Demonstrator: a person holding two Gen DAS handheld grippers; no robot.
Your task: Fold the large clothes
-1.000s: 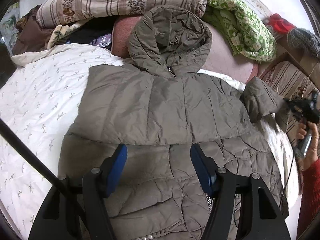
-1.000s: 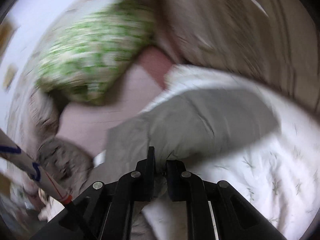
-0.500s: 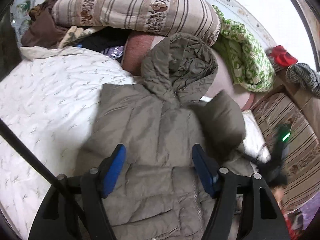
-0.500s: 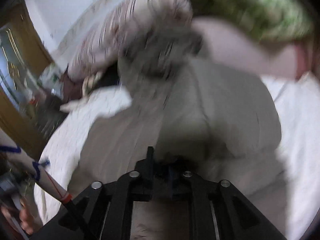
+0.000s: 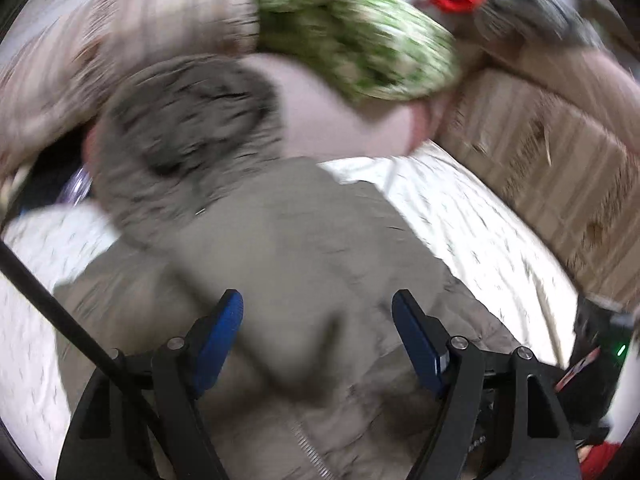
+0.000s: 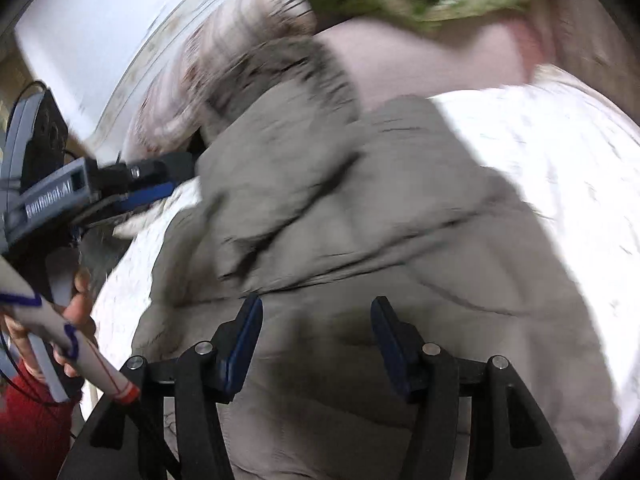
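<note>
The left claw (image 5: 318, 336) stands wide open, its two blue-padded fingers (image 5: 222, 332) well apart with nothing between them. The right claw (image 6: 316, 340) is spread open too, holding nothing. In the right wrist view the left claw (image 6: 158, 184) also shows from the side, gripped by a bare hand (image 6: 76, 312) (red sleeve below it).

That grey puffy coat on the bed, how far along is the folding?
About midway, by the look of it. One sleeve already lies folded across the grey coat. Nothing is in hand: the left gripper and right gripper both hover open above it. The hood and lower body remain unfolded.
</note>
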